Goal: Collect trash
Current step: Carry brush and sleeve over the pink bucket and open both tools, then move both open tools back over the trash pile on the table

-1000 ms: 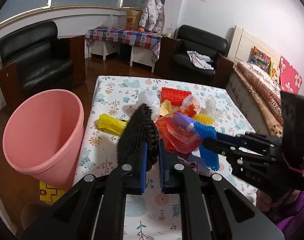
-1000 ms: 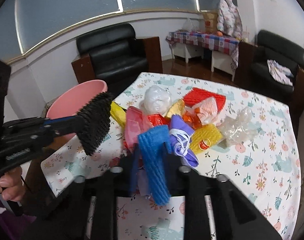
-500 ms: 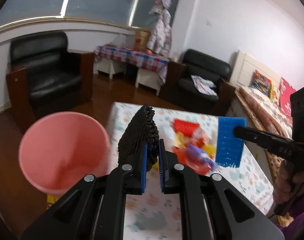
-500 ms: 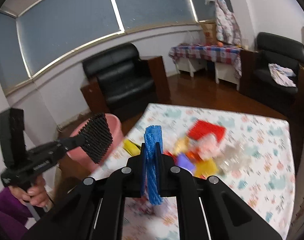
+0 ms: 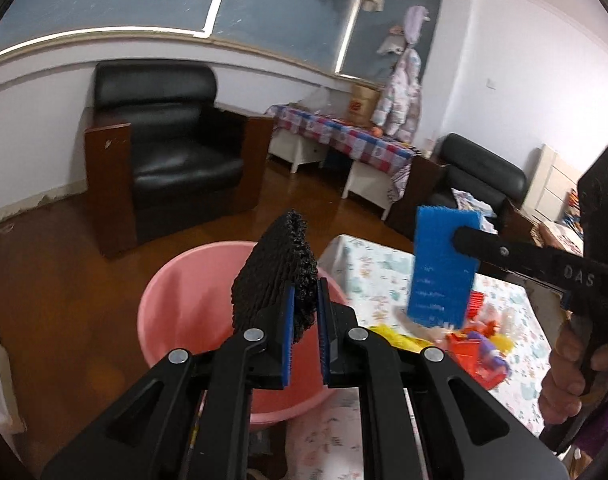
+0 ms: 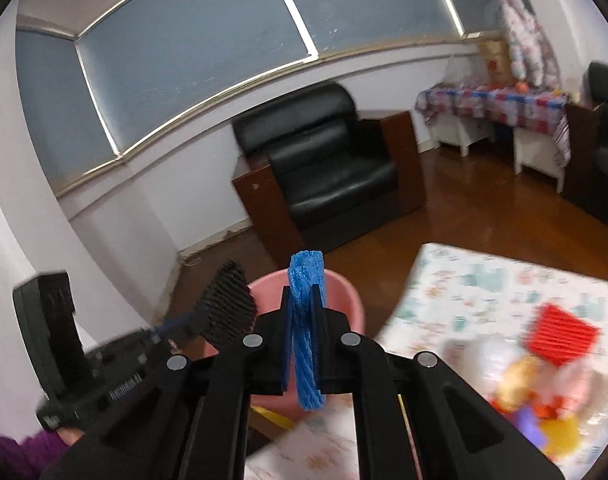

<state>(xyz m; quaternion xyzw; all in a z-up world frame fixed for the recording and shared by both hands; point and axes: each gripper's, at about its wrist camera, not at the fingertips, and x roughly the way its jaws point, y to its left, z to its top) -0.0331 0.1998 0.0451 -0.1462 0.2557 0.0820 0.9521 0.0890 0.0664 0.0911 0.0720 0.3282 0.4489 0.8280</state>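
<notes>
Gripping black foam net point(image 5: 274, 268) over pink bin rim point(image 5: 160, 280), left hand-held gripper point(image 5: 303, 308), right hand-held gripper point(image 6: 303, 322) clamping blue net point(image 6: 307, 320).

A black leather armchair point(image 5: 172, 160) with brown wooden sides is seen at the far side of the room, under a wide curved window point(image 6: 192, 52) covered by grey blinds. To its right a low table is draped in a checked cloth point(image 5: 344, 140), with a cardboard box point(image 5: 362, 104) set on it and pale clothes point(image 5: 400, 96) hung above. A second black armchair point(image 5: 480, 176) is placed further right. The floor point(image 5: 56, 272) is laid in brown wood.
</notes>
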